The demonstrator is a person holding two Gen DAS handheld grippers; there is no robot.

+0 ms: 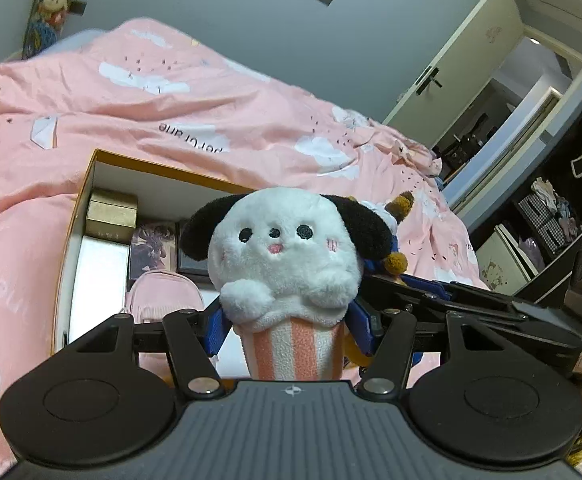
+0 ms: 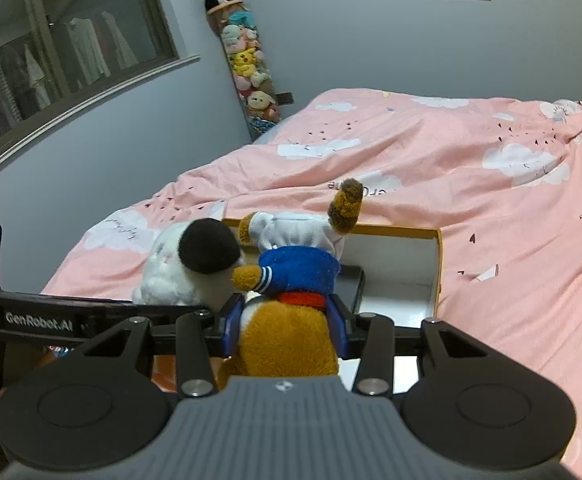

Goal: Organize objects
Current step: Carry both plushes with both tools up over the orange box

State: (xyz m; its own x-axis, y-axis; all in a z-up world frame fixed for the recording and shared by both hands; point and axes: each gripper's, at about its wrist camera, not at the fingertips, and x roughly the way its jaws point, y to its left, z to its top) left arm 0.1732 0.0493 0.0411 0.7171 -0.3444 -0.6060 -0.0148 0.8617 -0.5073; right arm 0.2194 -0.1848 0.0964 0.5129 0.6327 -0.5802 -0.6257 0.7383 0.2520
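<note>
Box [image 1: 87, 184] is already part-filled at 9 o'clock. Dog plush [image 1: 287, 256] is clenched in the left gripper [image 1: 291, 332], bear [image 2: 287, 332] in the right gripper [image 2: 287, 328]. Both are yet to be dropped in, probably.

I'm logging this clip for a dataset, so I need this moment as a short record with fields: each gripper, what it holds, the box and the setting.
left gripper: shut on white dog plush, striped base between the fingers
right gripper: shut on brown plush in a blue top
plushes: side by side, above the box
box: open, orange-rimmed, on the pink duvet
box contents: gold box, pink pouch, other flat items
</note>
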